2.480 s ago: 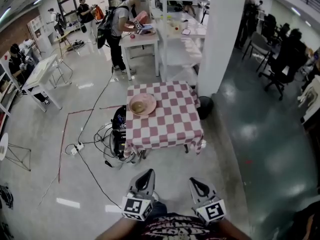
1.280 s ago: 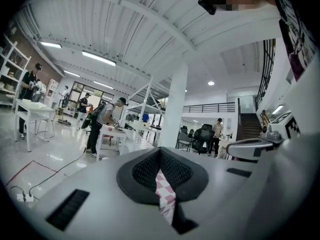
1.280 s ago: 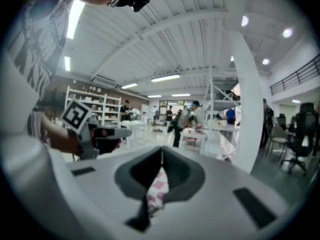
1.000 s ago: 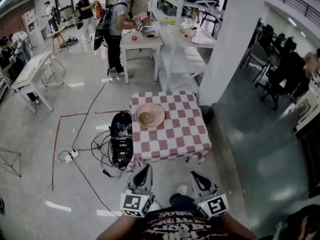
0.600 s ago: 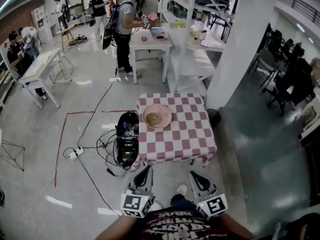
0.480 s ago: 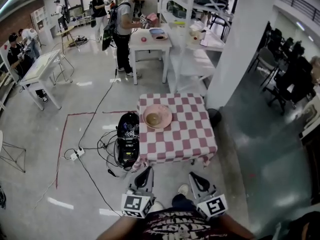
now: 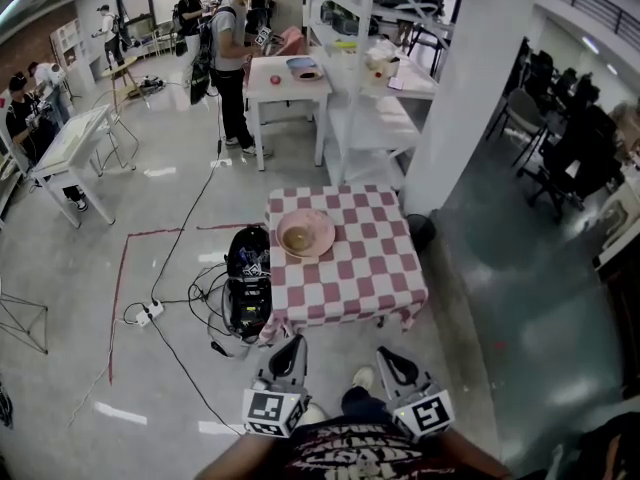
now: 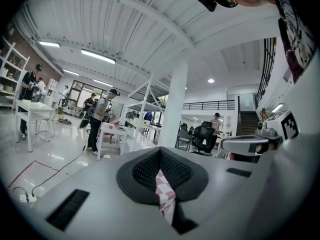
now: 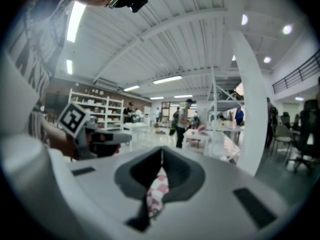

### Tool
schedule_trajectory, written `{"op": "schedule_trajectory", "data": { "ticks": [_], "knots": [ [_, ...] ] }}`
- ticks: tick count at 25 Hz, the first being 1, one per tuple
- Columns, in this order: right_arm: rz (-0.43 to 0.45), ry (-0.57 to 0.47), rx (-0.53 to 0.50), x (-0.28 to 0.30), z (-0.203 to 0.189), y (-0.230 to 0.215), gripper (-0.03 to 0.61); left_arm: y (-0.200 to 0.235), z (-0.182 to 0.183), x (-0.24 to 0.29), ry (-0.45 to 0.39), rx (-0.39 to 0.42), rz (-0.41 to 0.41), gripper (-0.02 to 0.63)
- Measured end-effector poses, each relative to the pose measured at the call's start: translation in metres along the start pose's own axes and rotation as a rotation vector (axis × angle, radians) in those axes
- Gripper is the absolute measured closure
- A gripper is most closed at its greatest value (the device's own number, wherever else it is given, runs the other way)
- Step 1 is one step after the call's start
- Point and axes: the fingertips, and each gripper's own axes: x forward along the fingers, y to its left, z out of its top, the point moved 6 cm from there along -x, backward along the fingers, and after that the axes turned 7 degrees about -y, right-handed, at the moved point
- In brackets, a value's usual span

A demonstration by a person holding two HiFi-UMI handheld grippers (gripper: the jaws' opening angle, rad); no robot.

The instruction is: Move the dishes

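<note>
A pink plate [image 7: 318, 230] with a tan bowl [image 7: 296, 237] on it sits at the far left of a table [image 7: 365, 273] covered in a red-and-white checked cloth. The table stands a couple of steps ahead of me. My left gripper [image 7: 293, 348] and right gripper [image 7: 389, 358] are held low by my body, short of the table's near edge. Both point at the table. In the left gripper view the left gripper [image 8: 160, 152] has its jaws together with nothing in them. The right gripper [image 9: 161, 152] looks the same in its own view.
A black bag [image 7: 247, 280] and tangled cables [image 7: 195, 293] lie on the floor by the table's left side, with a power strip [image 7: 148, 314] and a red tape line [image 7: 118, 288] further left. A white pillar [image 7: 465, 78] rises behind the table. A person [image 7: 228, 53] stands at a white table [image 7: 285, 80] beyond.
Over the earlier frames the checked table has come slightly nearer and the view has swayed. Both grippers have stayed shut and low in front of my body.
</note>
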Motion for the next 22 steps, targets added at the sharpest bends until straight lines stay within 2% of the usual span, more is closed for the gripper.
{"op": "schedule_trajectory", "data": {
  "ticks": [22],
  "knots": [
    [0.007,0.014,0.017,-0.0055,-0.0058,-0.0090,0.545,-0.0084,-0.0092,0.0060,0.037,0.008,-0.001,0.589]
  ]
}}
